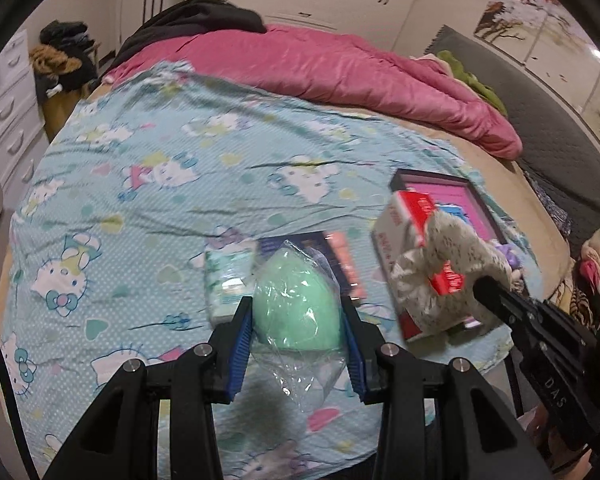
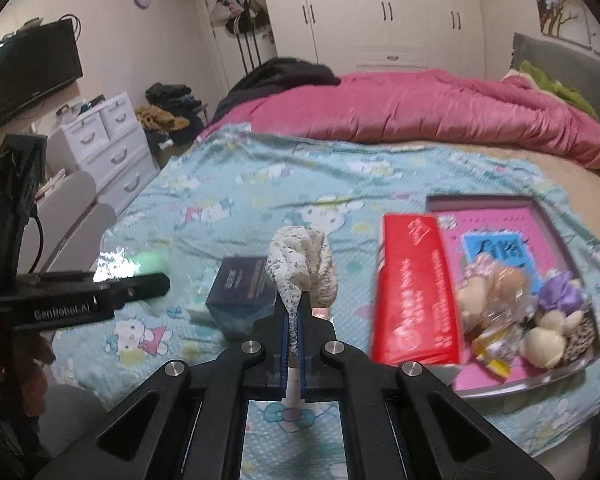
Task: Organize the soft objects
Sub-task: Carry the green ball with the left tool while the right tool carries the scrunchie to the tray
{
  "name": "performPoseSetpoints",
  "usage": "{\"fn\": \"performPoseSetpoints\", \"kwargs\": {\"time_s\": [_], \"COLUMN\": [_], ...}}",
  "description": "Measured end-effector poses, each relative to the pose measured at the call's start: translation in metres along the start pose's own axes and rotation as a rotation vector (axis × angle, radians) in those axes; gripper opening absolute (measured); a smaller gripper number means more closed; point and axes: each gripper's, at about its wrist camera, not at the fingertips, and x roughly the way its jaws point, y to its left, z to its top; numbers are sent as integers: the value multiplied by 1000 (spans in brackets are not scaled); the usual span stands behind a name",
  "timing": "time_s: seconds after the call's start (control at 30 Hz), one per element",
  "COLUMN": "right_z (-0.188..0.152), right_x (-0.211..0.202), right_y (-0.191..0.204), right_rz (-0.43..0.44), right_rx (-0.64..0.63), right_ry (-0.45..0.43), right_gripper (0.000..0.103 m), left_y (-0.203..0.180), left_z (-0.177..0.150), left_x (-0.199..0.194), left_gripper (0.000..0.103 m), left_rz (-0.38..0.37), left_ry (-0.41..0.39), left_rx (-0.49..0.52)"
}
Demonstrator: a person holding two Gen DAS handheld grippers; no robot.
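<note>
Green sponge (image 1: 296, 304), egg-shaped and wrapped in crinkly clear plastic, sits right between the two blue pads of our left gripper (image 1: 298, 326). Both pads press on its sides, so the fingers are pinching it, and it's lifted clear of the cartoon-cat bedsheet (image 1: 140, 184). The loose end of the plastic hangs down between the fingers toward the camera.

Our right gripper (image 2: 294, 312) has its fingers squeezed nearly together on a thin bit of a white speckled scrunchie (image 2: 302, 268). The rest of the scrunchie bunches up in a puffy loop just past the fingertips and flops a little to the right. From the left wrist camera we see the same scrunchie (image 1: 444, 264) hanging off the black tip of the right gripper (image 1: 485, 289), up in front of a red and white tissue pack (image 1: 406, 216).

Down on the sheet, a dark blue box (image 2: 240, 284) stands just behind the scrunchie. To the right there's a tray (image 2: 520, 376) with a pink bottom. The red tissue pack (image 2: 416, 292) leans over its left edge, and a few small plush toys (image 2: 496, 288) and a purple bow (image 2: 560, 292) are piled in its near right corner. A pale green tissue packet (image 1: 230, 284) lies on the sheet just left of the sponge. A pink quilt (image 1: 340, 72) is heaped along the far side of the bed.
</note>
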Motion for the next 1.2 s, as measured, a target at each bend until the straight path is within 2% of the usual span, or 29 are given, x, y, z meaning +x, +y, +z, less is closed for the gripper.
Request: {"fn": "performPoseSetpoints", "kwargs": {"time_s": [0.57,1.2], "right_z": [28,39], "right_x": [-76,-124], "right_y": [-71,-137], "right_rz": [-83,-166], "right_rx": [68,129], "right_ry": [-106,-175], "right_gripper": [3,3], "left_y": [-112,-189], "left_z": [18,37], "left_x": [-19,-14], "left_gripper": [41,41], "left_rz": [-38,-88], "left_ry": [-44,-55], "left_rx": [156,264]}}
